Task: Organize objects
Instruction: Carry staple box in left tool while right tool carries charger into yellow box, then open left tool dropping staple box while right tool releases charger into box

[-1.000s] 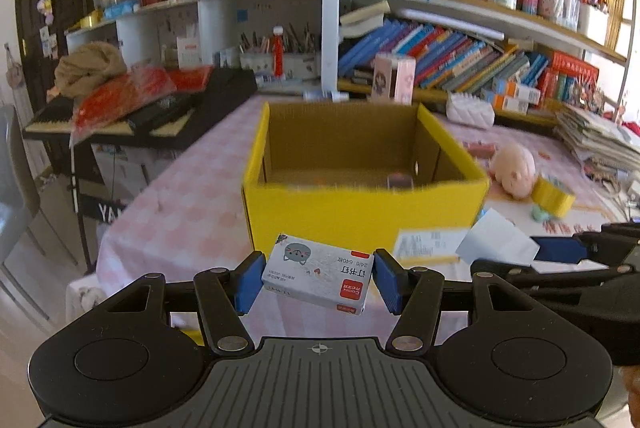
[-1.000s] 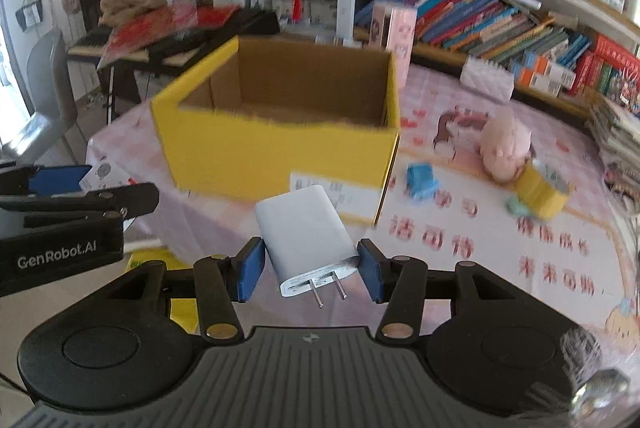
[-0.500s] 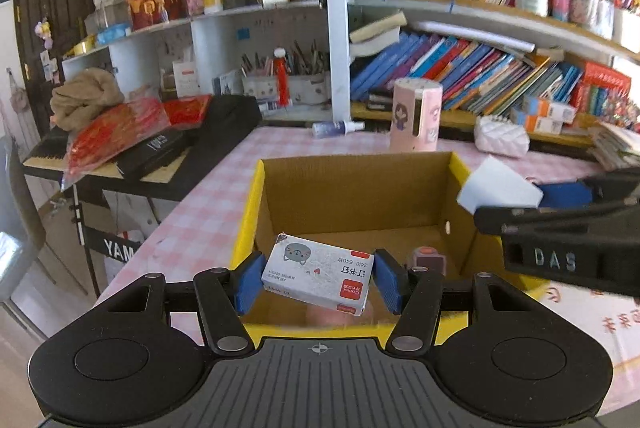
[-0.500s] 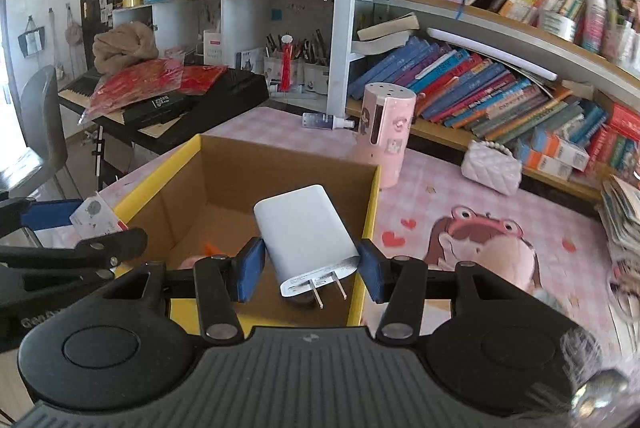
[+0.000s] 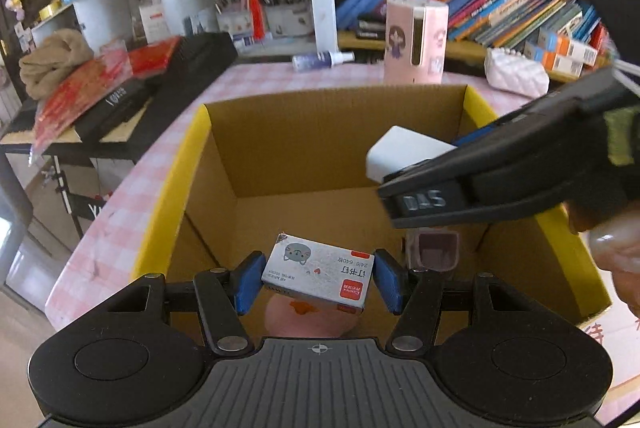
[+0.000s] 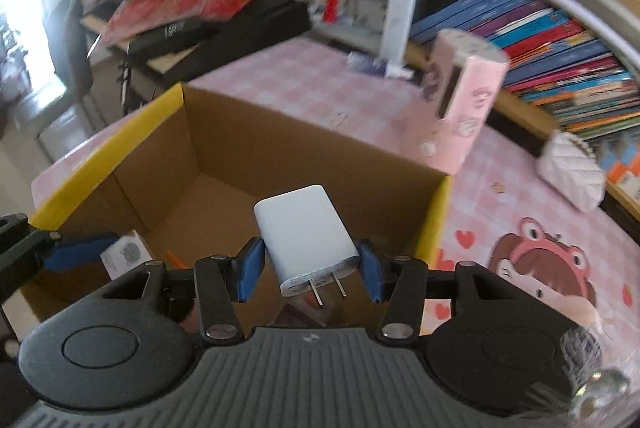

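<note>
A yellow cardboard box (image 5: 172, 188) stands open on the pink checked table; it also shows in the right wrist view (image 6: 100, 156). My left gripper (image 5: 316, 282) is shut on a small white staple box (image 5: 316, 274) with a cat picture, held over the box's inside. My right gripper (image 6: 308, 268) is shut on a white charger plug (image 6: 306, 232), prongs toward the camera, also over the box. The charger (image 5: 404, 152) and the right gripper show in the left wrist view. A pink toy (image 5: 308, 322) and a small pink cup (image 5: 434, 252) lie in the box.
A pink cylinder (image 5: 416, 40) stands behind the box. A white quilted purse (image 6: 572, 172) lies at the right. Bookshelves (image 5: 500, 8) run along the back. A black keyboard (image 5: 160, 76) with red bags sits left of the table.
Both grippers have moved forward and down over the open box, from in front of its yellow wall. Each holds the same object as before.
</note>
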Motion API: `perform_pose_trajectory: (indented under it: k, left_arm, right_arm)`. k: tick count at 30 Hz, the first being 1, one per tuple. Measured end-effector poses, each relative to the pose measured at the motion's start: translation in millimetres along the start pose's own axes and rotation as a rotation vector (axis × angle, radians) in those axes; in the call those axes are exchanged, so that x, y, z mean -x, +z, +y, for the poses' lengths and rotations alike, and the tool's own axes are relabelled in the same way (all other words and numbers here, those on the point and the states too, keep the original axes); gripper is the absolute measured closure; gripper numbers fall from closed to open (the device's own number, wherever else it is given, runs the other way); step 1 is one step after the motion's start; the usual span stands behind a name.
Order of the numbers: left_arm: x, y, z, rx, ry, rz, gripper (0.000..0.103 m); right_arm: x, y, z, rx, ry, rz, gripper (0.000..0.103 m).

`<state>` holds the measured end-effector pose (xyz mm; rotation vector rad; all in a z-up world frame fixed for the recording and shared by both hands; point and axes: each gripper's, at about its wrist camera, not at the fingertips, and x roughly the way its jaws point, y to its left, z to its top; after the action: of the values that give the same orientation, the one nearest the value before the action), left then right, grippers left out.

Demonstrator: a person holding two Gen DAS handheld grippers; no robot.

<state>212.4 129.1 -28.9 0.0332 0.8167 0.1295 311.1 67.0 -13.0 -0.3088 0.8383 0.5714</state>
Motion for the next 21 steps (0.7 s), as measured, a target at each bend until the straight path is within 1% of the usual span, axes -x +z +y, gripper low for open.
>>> perform_pose_trajectory:
  k: [5,7,8,9,10,11,13,16,21]
  left_arm:
    - [-8,-1,-2,0.006,0.004,0.025,0.044]
    - [-8,-1,-2,0.007,0.004,0.028,0.042]
    - [-7,-1,-2,0.008,0.007,0.024,0.039]
    - [-5,-1,-2,0.01,0.014,0.015,0.03]
    - [-2,-1,-1,0.013,0.022,0.003,0.026]
    - [1,0,0,0.015,0.023,-0.011,0.025]
    - [9,0,0,0.017,0.023,-0.035,0.02]
    - [24,-1,3,0.02,0.033,-0.071,0.019]
    - [55,-7,13,0.052,0.054,-0.141,0.014]
  right_arm:
    - [-13,2,4,0.024,0.022,0.036,0.054]
    - [-15,2,5,0.025,0.027,0.044,0.054]
    - [-16,2,6,0.025,0.03,0.046,0.053]
    - [-14,2,6,0.024,0.03,0.037,0.048]
    - [-12,2,7,0.026,0.025,0.026,0.042]
    - [-8,3,7,0.028,0.022,0.011,0.034]
    - [0,2,8,0.029,0.022,-0.019,0.034]
    - [18,0,7,0.006,0.008,-0.073,0.034]
    - [61,-11,5,-0.063,-0.034,-0.2,0.034]
